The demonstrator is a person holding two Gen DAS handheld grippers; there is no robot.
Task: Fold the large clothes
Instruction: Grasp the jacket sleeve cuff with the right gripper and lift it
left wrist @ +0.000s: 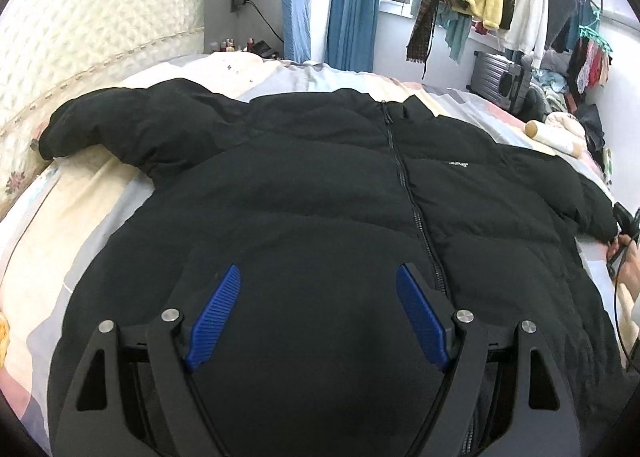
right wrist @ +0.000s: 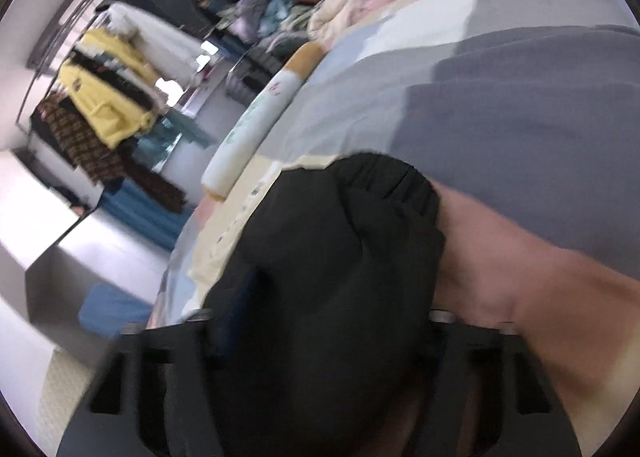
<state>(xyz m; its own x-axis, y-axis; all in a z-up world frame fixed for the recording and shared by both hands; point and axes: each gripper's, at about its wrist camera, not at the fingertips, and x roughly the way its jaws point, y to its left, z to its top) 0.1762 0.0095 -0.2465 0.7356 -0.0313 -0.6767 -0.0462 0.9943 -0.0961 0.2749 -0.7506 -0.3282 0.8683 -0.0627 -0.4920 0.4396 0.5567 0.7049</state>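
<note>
A black puffer jacket [left wrist: 320,185] lies front up and zipped on the bed [left wrist: 80,193], sleeves spread to each side; the left tongs [left wrist: 318,277] hover released over its lower front, blue pads [left wrist: 216,317] well apart. The right tongs [right wrist: 320,297] are clenched around the cuff of one sleeve [right wrist: 352,225], in a blurred view.

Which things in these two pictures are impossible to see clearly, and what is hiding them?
- Right wrist view: the right gripper pads are covered by the black jacket cuff; whether they press it is unclear.
- Right wrist view: the clothes rack is blurred.
- Left wrist view: the jacket hem is hidden under the left gripper and cut by the bottom edge.
- Left wrist view: the small white logo is too small to read.
- Left wrist view: the hand is cut by the right edge.
</note>
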